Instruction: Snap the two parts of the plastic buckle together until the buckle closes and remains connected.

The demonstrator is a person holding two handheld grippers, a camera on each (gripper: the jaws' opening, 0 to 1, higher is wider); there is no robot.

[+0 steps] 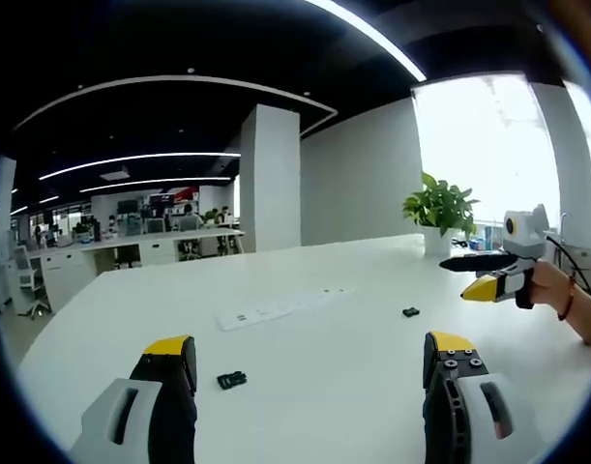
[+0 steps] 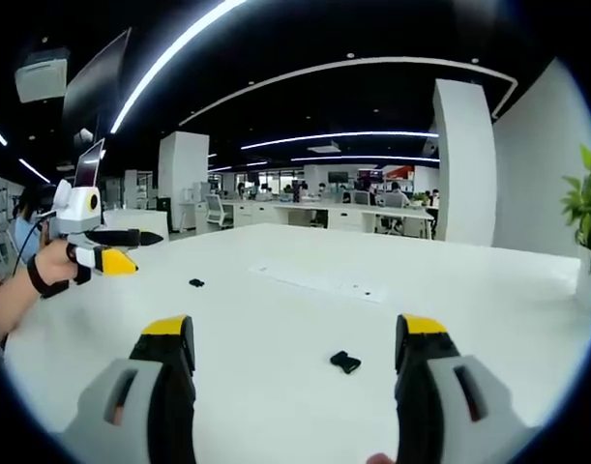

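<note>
Both my grippers, left (image 1: 310,362) and right (image 2: 293,340), gape wide and empty. One buckle half (image 1: 231,380) lies lower left, near my left jaw. The other half (image 2: 345,362) lies low centre, nearer my right.

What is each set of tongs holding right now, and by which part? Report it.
Nothing is held. The left tongs and right tongs stand open and empty; both buckle parts lie loose on the table.

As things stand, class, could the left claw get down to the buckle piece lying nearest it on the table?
Probably yes. The left claw is open, and the near buckle piece lies flat on bare white table just ahead of its left jaw, with nothing between them.
</note>
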